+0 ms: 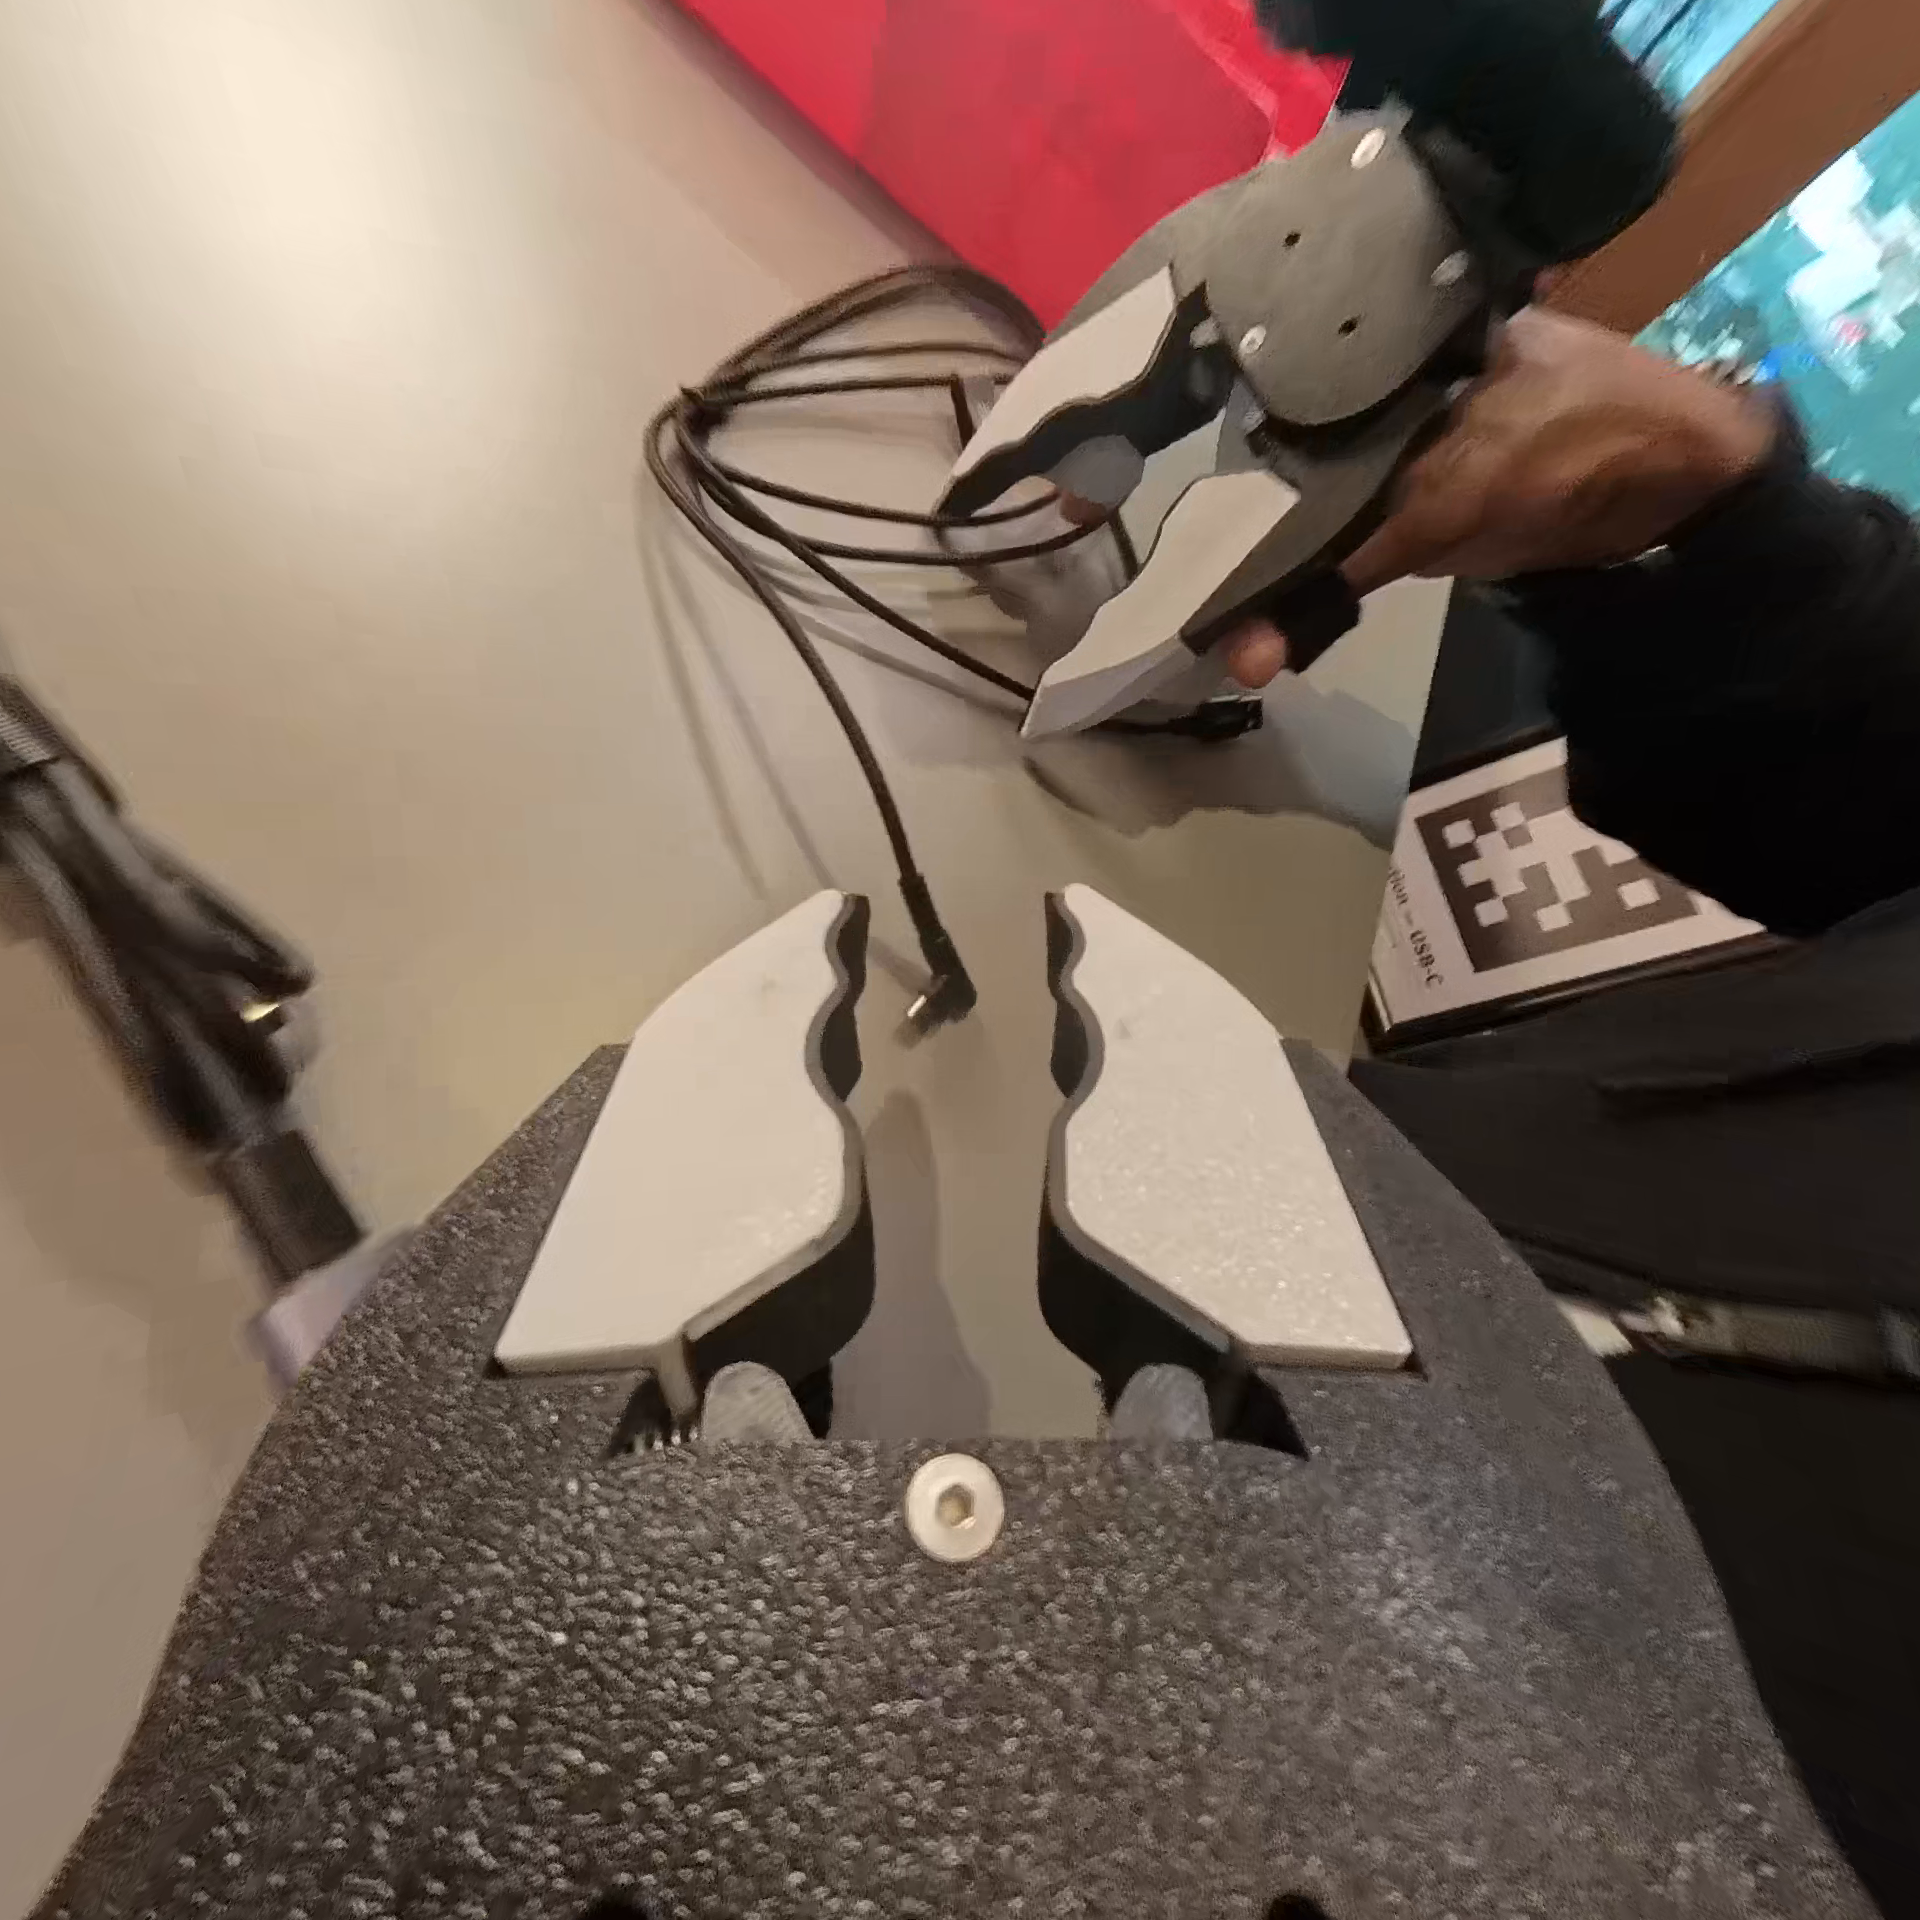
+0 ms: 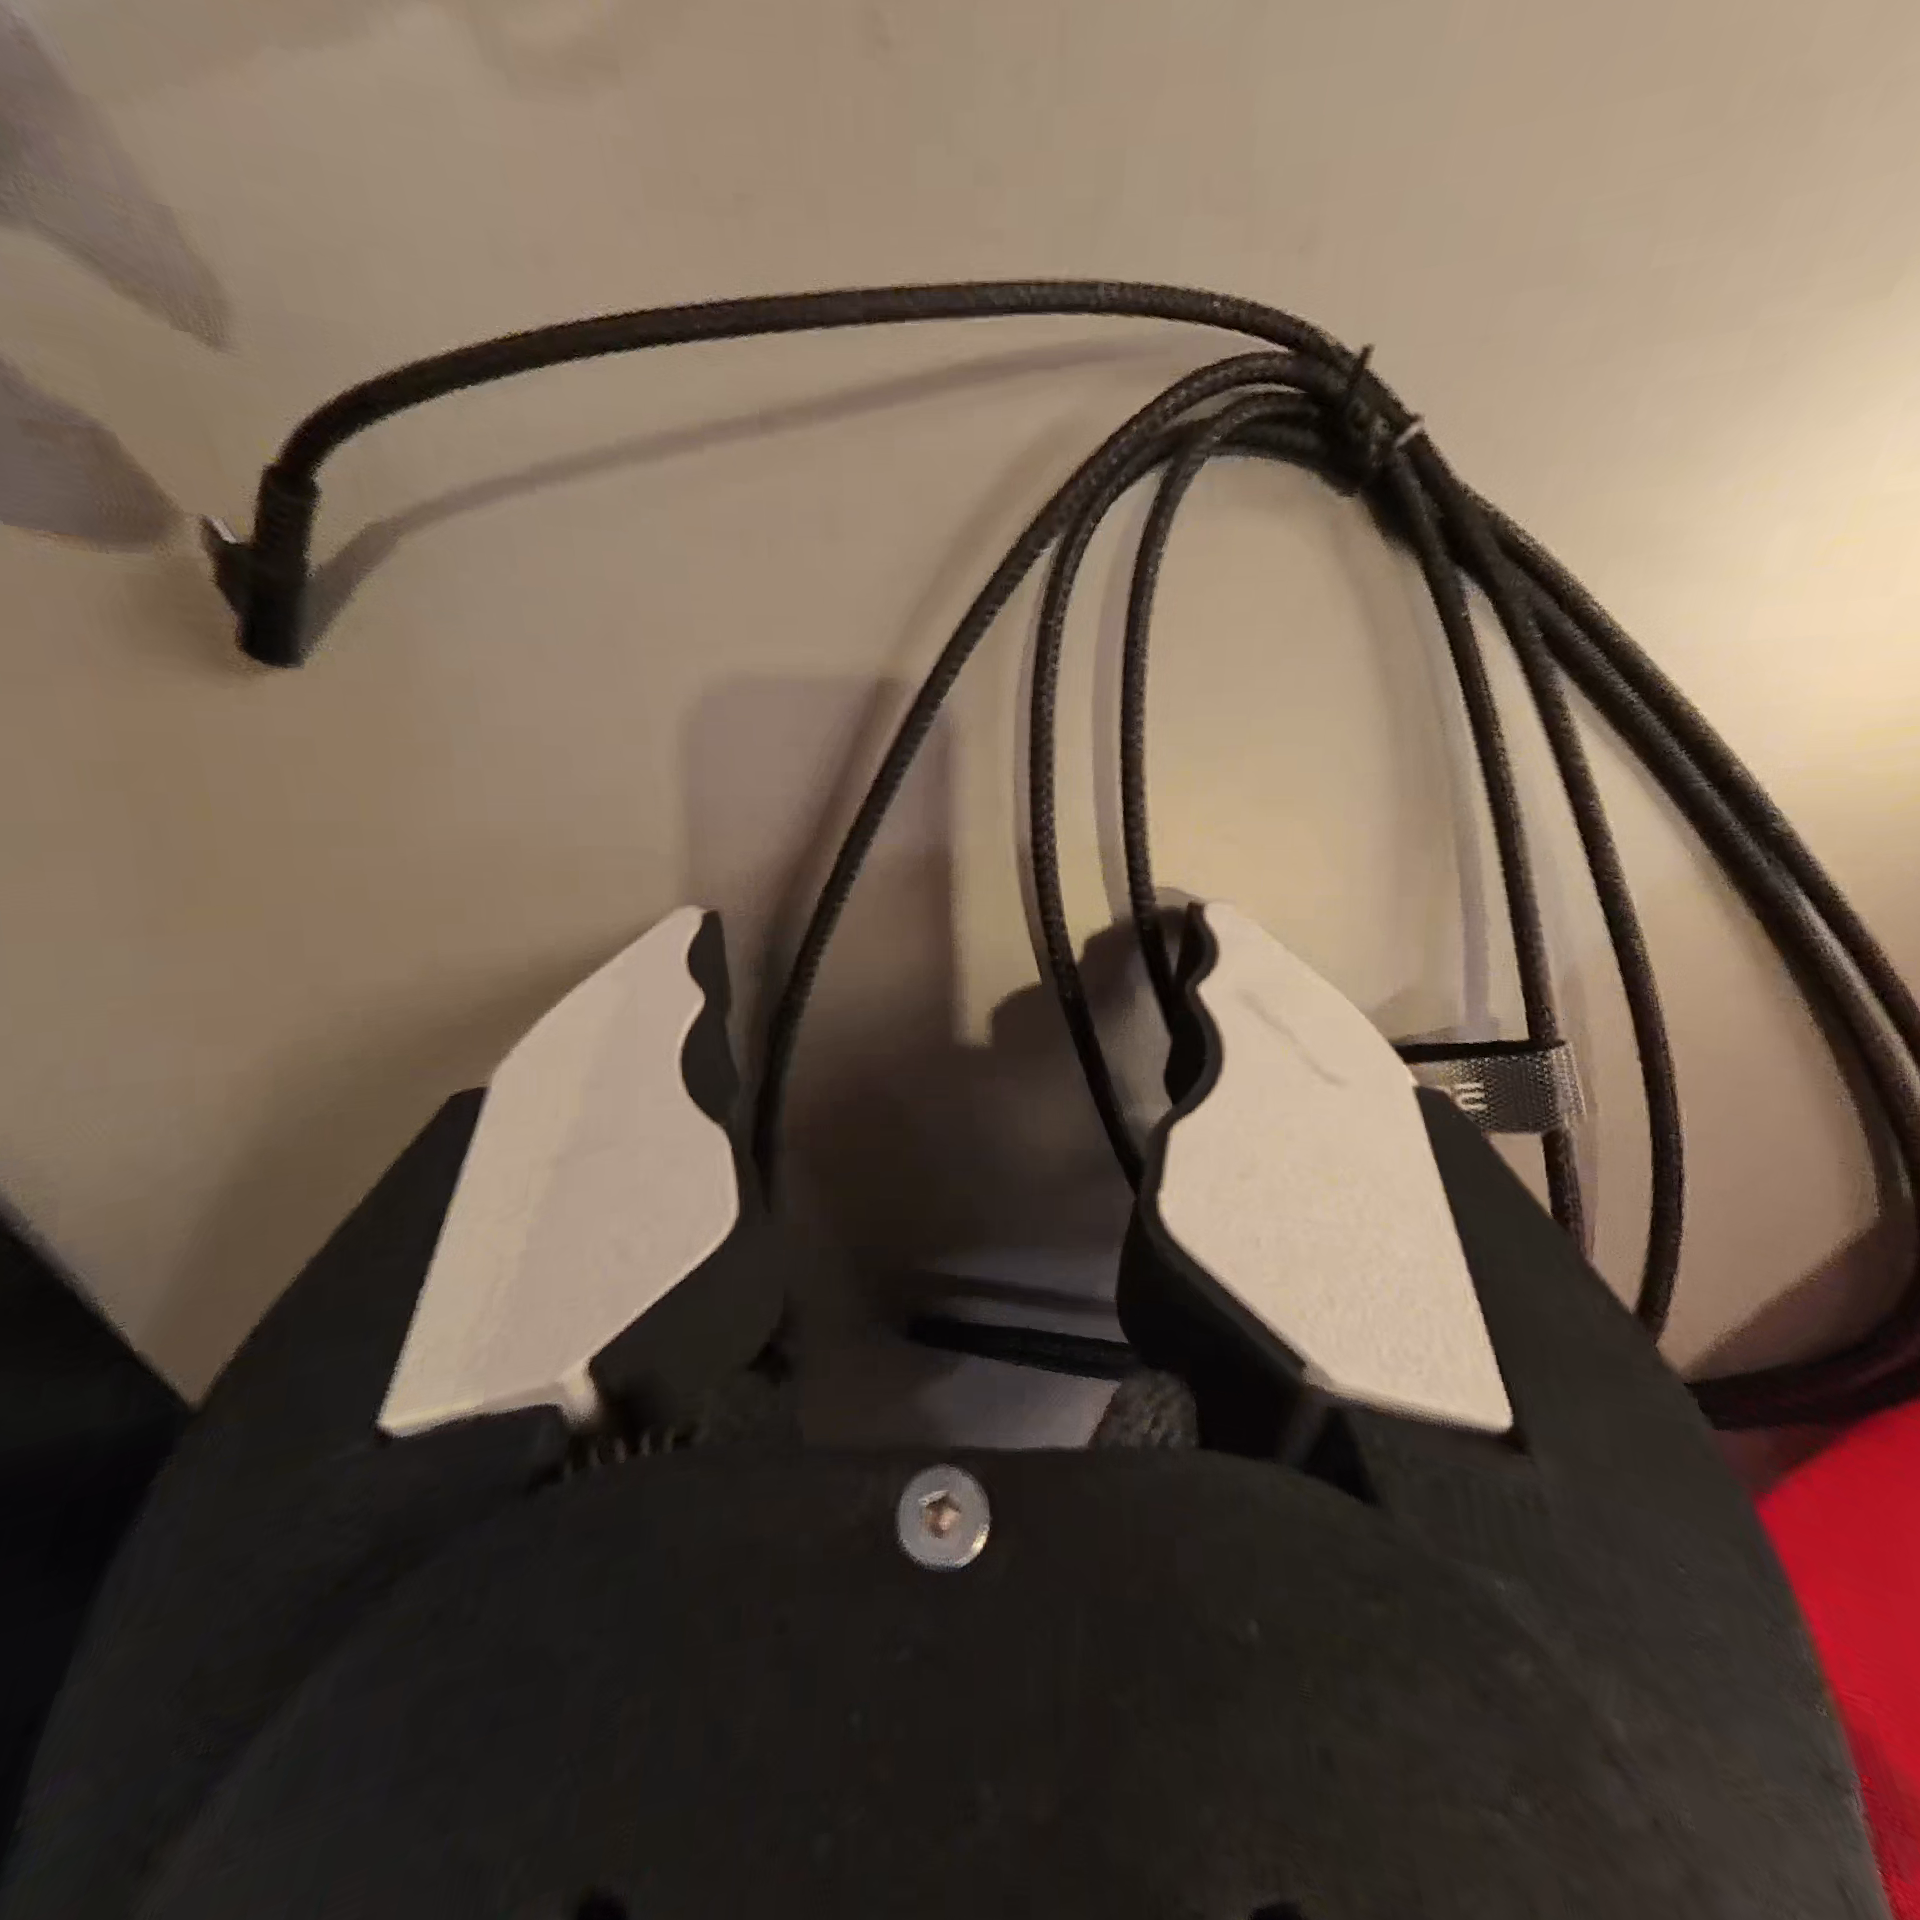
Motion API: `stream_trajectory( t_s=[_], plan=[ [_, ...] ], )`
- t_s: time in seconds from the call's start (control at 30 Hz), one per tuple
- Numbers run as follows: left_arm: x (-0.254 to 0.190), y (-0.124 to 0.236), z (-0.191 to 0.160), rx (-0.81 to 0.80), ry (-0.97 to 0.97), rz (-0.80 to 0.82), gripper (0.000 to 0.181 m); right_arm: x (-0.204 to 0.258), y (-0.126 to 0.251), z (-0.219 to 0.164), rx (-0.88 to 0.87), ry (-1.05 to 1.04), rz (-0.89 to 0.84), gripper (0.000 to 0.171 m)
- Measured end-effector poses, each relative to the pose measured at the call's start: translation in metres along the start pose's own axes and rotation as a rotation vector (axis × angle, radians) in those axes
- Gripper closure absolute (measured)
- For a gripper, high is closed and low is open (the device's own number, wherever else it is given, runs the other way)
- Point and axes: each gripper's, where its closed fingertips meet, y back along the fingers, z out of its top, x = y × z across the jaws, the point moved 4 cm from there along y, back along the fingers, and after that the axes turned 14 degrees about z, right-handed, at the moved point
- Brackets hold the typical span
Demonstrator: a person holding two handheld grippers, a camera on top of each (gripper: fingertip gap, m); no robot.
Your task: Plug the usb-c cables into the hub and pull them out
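Observation:
A black braided USB-C cable (image 1: pixel 883 748) lies on the beige table (image 1: pixel 364 520). Its angled plug (image 1: pixel 935 1003) rests on the table just between my left gripper's (image 1: pixel 956 909) open, empty fingertips. The rest of the cable is a tied loop bundle (image 2: pixel 1371 416). My right gripper (image 2: pixel 956 925) is open and hovers over the loops; two strands run up between its fingers, not clamped. A pale grey block, apparently the hub (image 2: pixel 821 769), lies under it, mostly hidden. The plug (image 2: pixel 260 592) shows at the far left there. The right gripper (image 1: pixel 997 613) also shows in the left wrist view, held by a hand.
A red object (image 1: pixel 1039 125) lies at the table's far side and shows again by the right gripper (image 2: pixel 1818 1558). A card with a black-and-white square marker (image 1: pixel 1538 873) sits past the table's right edge. Dark straps and a rod (image 1: pixel 156 935) stand at the left. A grey strap (image 2: pixel 1496 1091) wraps the cable. The plug (image 2: pixel 260 592) lies around 6 cm away from my left fingertips.

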Motion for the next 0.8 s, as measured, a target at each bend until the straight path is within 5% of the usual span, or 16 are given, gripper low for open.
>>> stream_trajectory(
  t_s=[0.03,0.23,0.8],
  plan=[
    [-0.004,-0.012,-0.001,0.043,-0.02,0.014,0.145,0.005,-0.001,0.002,-0.011,-0.018,0.024,0.09],
    [-0.026,-0.057,-0.019,0.212,-0.111,0.067,0.139,0.027,-0.009,0.018,-0.133,-0.161,0.176,0.1],
    [-0.06,-0.067,-0.029,0.125,-0.135,0.026,0.145,0.034,-0.007,0.052,-0.261,-0.252,0.322,0.104]
  ],
)
